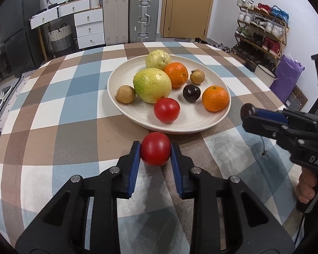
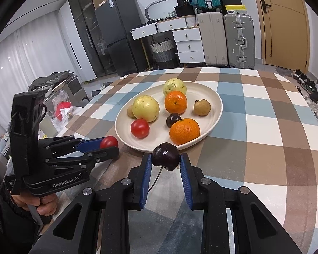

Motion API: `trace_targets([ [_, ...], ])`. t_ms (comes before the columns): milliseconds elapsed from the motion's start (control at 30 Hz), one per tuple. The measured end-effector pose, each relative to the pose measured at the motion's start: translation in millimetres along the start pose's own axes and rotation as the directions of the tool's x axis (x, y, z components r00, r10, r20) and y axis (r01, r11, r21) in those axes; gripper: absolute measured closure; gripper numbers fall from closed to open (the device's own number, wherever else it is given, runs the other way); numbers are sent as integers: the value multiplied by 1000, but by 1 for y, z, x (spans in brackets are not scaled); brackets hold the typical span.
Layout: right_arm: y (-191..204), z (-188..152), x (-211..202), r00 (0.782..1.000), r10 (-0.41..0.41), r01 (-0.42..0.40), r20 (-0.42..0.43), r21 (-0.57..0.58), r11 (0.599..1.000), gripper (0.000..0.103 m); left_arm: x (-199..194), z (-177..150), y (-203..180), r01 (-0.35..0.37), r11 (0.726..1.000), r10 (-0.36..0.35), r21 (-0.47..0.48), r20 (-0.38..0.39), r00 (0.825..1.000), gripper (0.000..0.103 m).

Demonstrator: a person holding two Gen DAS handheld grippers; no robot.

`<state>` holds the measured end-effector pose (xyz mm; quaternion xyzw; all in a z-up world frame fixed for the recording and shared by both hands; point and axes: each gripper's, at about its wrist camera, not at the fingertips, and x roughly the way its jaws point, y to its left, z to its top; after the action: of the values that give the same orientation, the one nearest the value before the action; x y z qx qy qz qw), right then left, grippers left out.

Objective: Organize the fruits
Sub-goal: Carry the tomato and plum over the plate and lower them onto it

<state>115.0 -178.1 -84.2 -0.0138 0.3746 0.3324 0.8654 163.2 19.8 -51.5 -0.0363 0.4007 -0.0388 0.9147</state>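
A cream plate [image 1: 186, 124] [image 2: 214, 97] on the checked tablecloth holds two yellow-green guavas, two oranges [image 1: 215, 98], a red tomato [image 1: 166, 110], a dark cherry [image 1: 191, 93] and two small brown longans. My left gripper [image 1: 155, 151] is shut on a second red tomato [image 1: 155, 152] just before the plate's near rim; it also shows in the right wrist view [image 2: 109, 142]. My right gripper [image 2: 165, 156] is shut on a dark cherry [image 2: 165, 156] with a hanging stem, near the plate's front edge; it also shows in the left wrist view [image 1: 248, 110].
The table's far edge faces suitcases [image 1: 144, 17], white drawers [image 1: 89, 27], a door and a shoe rack [image 1: 262, 33]. A purple bag [image 1: 286, 78] stands right of the table. Clutter with a red object [image 2: 62, 108] lies off the table's left side.
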Motion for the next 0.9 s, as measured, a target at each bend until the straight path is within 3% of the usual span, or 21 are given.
trace_targets([
  [567,15,20,-26,997,-12,17,75,-69,997,75,-50,26,-2,20,1000,-18,-17,156,988,77],
  [900,3,43,-34,994,-38,47,99,-94,994,75,-46,45,-5,3,1000,-1,-10,172,985,77],
])
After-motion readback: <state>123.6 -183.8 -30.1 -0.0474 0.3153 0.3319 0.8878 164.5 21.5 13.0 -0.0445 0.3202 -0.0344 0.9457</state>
